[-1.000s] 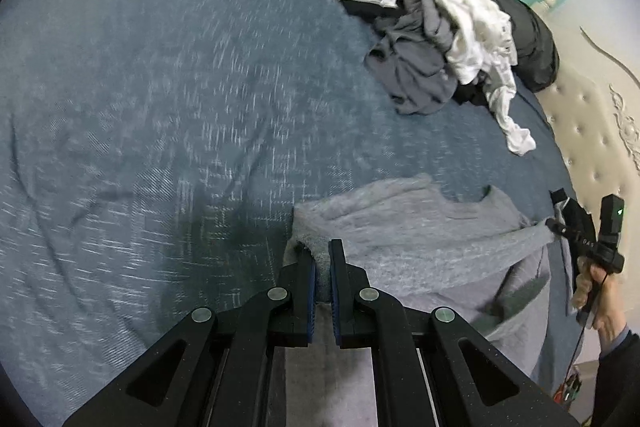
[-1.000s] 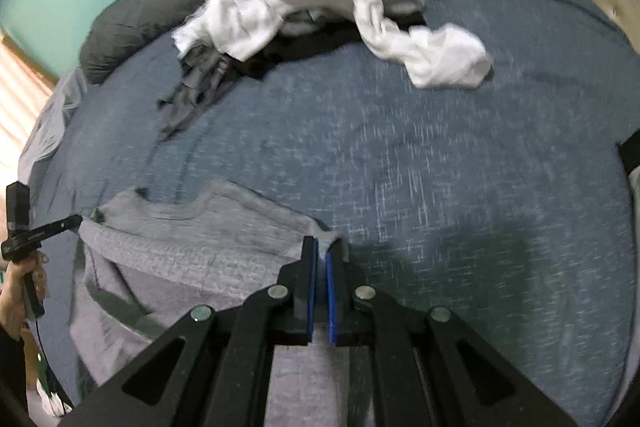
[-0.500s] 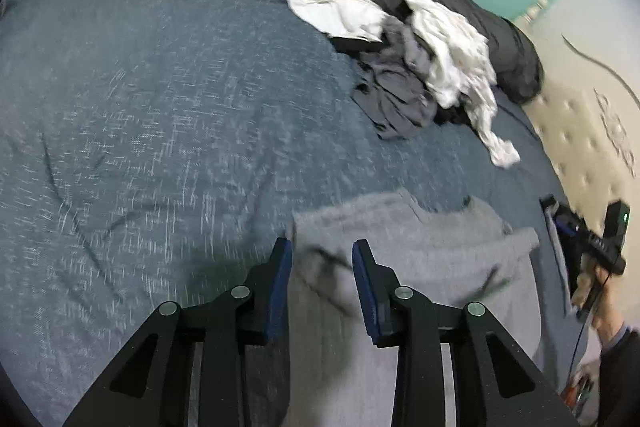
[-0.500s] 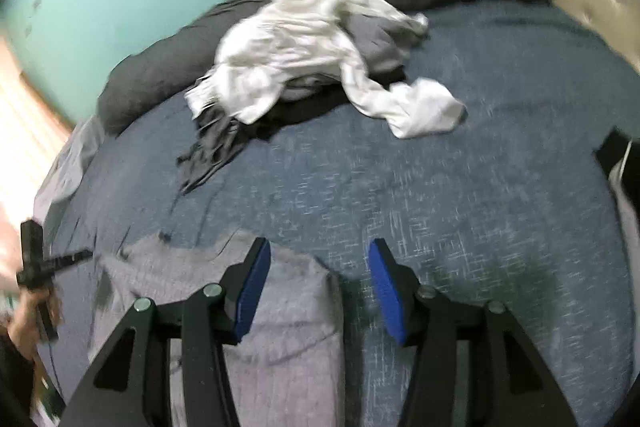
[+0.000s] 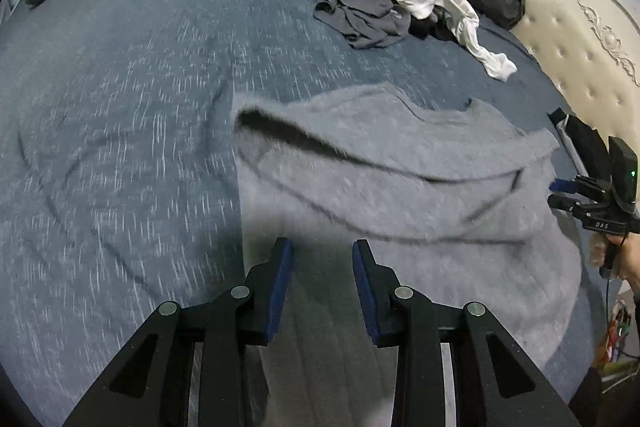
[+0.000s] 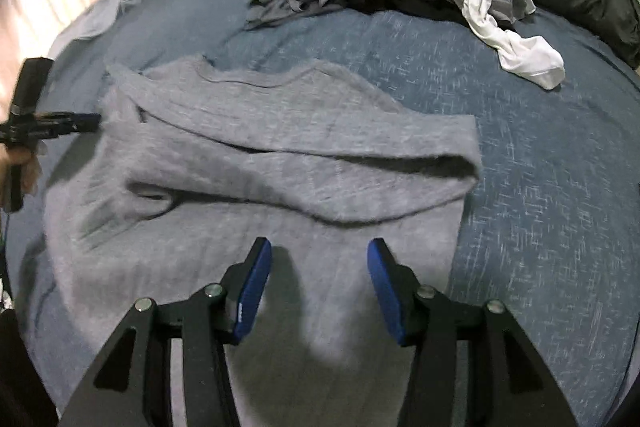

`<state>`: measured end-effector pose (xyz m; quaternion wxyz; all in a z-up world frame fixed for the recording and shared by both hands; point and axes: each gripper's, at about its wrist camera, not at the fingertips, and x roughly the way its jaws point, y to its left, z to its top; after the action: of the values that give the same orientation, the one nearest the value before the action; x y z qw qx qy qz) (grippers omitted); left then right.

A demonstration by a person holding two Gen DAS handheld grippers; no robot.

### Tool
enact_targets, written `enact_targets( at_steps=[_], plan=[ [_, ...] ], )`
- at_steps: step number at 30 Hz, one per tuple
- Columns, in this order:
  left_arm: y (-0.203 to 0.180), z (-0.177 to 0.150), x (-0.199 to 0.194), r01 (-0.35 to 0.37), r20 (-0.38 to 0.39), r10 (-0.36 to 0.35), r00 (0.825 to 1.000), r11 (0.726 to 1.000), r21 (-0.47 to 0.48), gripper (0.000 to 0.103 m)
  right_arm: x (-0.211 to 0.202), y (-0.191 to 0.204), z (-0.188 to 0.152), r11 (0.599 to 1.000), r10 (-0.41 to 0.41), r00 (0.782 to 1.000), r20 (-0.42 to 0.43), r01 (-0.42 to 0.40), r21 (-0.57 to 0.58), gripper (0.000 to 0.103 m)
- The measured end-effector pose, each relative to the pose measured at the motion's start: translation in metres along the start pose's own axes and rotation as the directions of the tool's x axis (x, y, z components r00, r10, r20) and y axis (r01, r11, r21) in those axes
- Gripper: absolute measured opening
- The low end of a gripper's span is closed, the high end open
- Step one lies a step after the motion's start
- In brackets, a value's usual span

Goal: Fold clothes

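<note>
Blue bed (image 5: pixel 120 107), folded grey sweater (image 6: pixel 280 155)

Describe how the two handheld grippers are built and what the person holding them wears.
Each gripper, left and right, has black angular fingers joined by silver rivets, with blue pads on the inner faces. Seen from the side, the right gripper carries a black box with a green light, white lettering and a dangling cable. A dark sleeve shows.
</note>
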<state>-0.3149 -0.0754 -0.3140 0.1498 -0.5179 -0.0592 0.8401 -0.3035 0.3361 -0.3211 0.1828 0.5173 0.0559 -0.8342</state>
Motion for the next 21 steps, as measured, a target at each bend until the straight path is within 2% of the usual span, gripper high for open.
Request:
enact_targets(
  at_steps=[2,5,9,11,14,17,21],
  plan=[
    [0.003,0.009,0.006,-0.009,0.007,0.009,1.0,1.0,-0.003,0.034,0.009,-0.006,0.006,1.0,-0.028,1.0,-0.01,0.028,0.007,0.051],
    [0.012,0.025,0.012,-0.014,0.029,0.015,0.999,0.999,-0.033,0.034,0.018,-0.018,0.02,0.998,-0.056,0.998,-0.011,0.057,0.022,0.043],
    [0.022,0.048,0.021,-0.045,0.052,0.048,0.997,0.997,-0.058,0.035,0.022,-0.028,0.045,0.994,-0.106,0.994,0.014,0.106,0.002,0.039],
    [0.026,0.057,0.024,-0.045,0.056,0.049,0.997,0.996,-0.077,0.037,0.023,-0.035,0.058,0.991,-0.136,0.99,0.032,0.136,0.017,0.031],
    [0.034,0.071,0.015,-0.031,0.085,0.043,0.996,0.99,-0.137,0.036,0.024,-0.052,0.077,0.976,-0.209,0.976,0.056,0.205,0.073,0.03],
    [0.04,0.085,0.001,0.006,0.124,0.018,0.992,0.982,-0.191,0.037,0.015,-0.071,0.085,0.966,-0.225,0.97,0.087,0.21,0.152,0.03],
    [0.041,0.081,-0.013,0.008,0.138,0.017,0.99,0.984,-0.18,0.037,-0.001,-0.089,0.075,0.964,-0.174,0.975,0.142,0.139,0.228,0.033]
  ],
)
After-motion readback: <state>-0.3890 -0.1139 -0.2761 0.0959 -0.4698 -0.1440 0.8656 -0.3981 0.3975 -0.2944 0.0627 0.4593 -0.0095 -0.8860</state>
